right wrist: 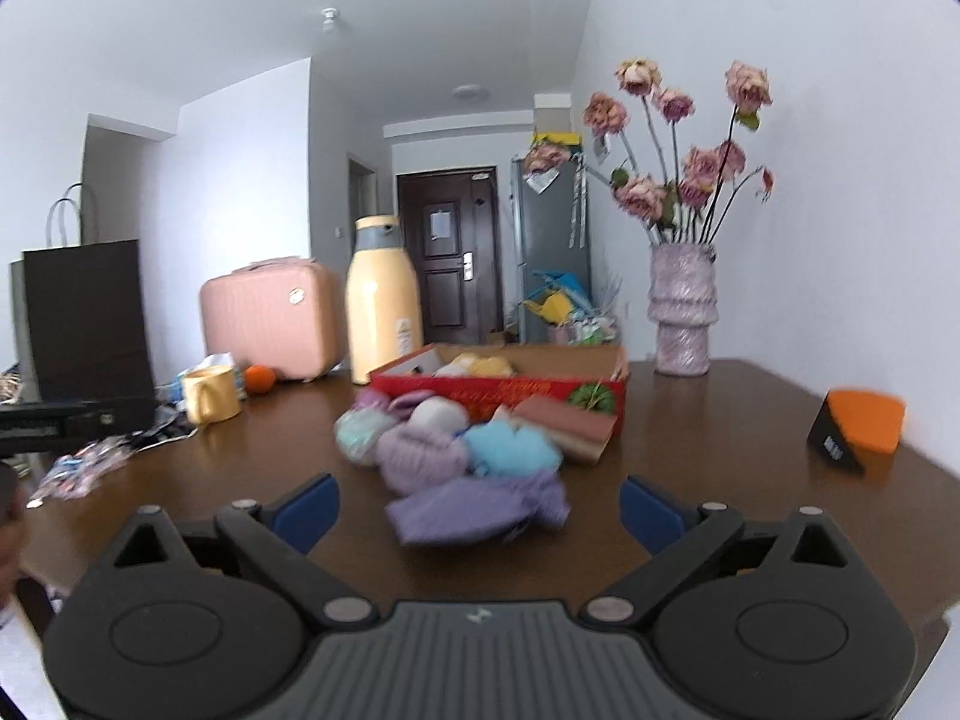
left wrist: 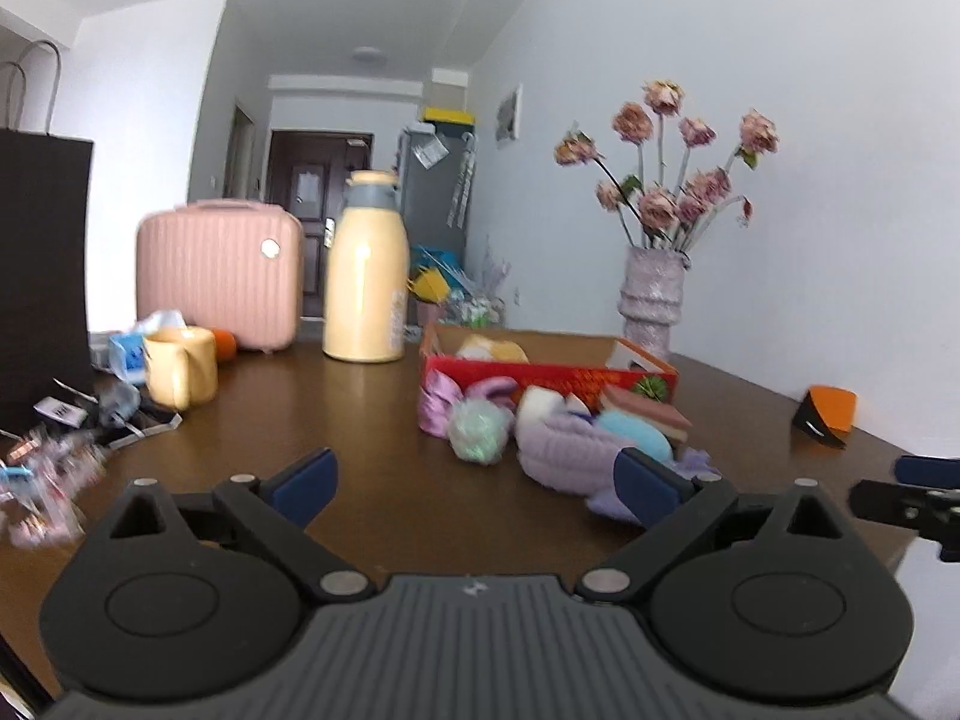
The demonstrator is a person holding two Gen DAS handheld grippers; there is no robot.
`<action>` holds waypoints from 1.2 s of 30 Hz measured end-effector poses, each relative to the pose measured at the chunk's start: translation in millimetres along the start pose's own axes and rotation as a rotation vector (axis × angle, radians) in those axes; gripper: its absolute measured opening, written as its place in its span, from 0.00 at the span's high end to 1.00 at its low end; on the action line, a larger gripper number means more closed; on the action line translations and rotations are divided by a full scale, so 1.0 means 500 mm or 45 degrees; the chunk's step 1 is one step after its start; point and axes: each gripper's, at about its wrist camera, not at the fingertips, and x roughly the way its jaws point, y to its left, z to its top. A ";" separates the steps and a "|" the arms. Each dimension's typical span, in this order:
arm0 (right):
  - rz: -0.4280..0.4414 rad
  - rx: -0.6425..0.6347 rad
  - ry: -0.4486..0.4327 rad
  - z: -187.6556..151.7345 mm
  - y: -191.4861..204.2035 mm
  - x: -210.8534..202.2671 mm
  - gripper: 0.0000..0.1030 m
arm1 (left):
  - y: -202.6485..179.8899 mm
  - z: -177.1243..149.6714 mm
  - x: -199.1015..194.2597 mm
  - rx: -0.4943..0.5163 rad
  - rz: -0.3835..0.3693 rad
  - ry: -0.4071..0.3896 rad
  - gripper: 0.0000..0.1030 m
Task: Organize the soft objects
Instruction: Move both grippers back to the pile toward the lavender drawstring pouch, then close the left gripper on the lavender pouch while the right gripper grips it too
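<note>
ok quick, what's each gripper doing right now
left gripper: open, holding nothing.
right gripper: open, holding nothing.

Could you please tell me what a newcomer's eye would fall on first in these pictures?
Probably the heap of soft toys and cloths in pastel purple and blue, lying mid-table before the red box. Next, the vase of dried pink roses at the far right by the wall, and the tall cream flask beside the pink case.
</note>
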 end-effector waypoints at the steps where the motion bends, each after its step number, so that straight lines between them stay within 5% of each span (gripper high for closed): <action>1: 0.007 0.015 0.008 -0.007 0.002 -0.001 0.03 | -0.003 -0.004 -0.001 0.010 -0.009 0.000 0.02; 11: -0.031 0.035 0.073 -0.011 -0.002 0.045 0.05 | -0.005 0.003 0.061 -0.026 -0.026 0.078 0.02; 17: -0.050 0.090 0.144 -0.008 -0.041 0.102 0.23 | -0.029 -0.003 0.154 -0.109 -0.124 0.225 0.03; 21: -0.030 0.132 0.206 -0.001 -0.074 0.157 0.38 | -0.054 -0.001 0.216 -0.115 -0.162 0.287 0.14; 26: -0.017 0.161 0.252 0.010 -0.111 0.239 0.39 | -0.085 0.000 0.299 -0.167 -0.355 0.409 0.19; 32: 0.006 0.175 0.354 0.024 -0.138 0.353 0.39 | -0.108 -0.014 0.367 -0.195 -0.379 0.511 0.19; 36: 0.018 0.185 0.412 0.024 -0.145 0.414 0.54 | -0.107 -0.022 0.393 -0.194 -0.366 0.550 0.23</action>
